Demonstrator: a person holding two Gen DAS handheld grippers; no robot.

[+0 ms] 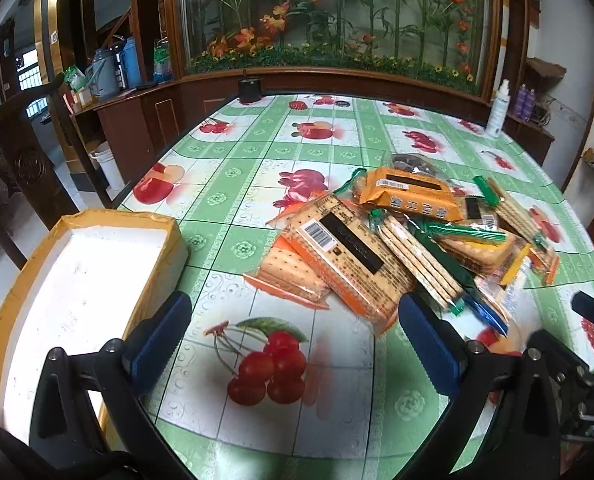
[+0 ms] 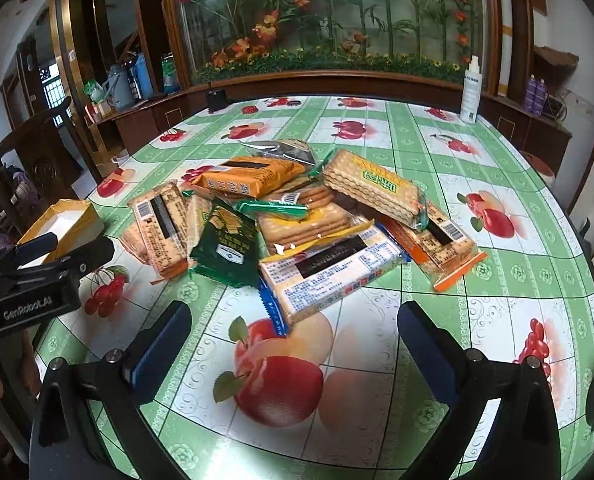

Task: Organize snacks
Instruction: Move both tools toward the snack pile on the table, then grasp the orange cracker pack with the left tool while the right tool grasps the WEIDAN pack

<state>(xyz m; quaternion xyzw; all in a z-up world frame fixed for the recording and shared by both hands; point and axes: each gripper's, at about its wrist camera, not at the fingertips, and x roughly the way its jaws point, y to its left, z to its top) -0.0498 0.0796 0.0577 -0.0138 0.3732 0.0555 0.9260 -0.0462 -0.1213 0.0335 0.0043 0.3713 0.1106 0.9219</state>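
- Left gripper (image 1: 293, 340) hovering low over bare worktop (image 1: 257, 152), jaws wide and empty, between box and pile; likely poised to ferry packets across.
- Right gripper (image 2: 295, 340) likewise gaping, empty, aimed at the blue-edged cracker packet (image 2: 333, 276) at the pile's near edge.
- Snack pile (image 2: 297, 216) heaped mid-worktop, overlapping at all angles: orange, green and clear wrappers, crackers visible through film.
- Yellow-rimmed box (image 1: 77, 276) at the left, white inside, empty, seemingly the destination.

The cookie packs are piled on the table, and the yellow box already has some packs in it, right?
Not quite. The packs are piled on the table, but the yellow box has nothing in it; the left wrist view shows its bare white inside.
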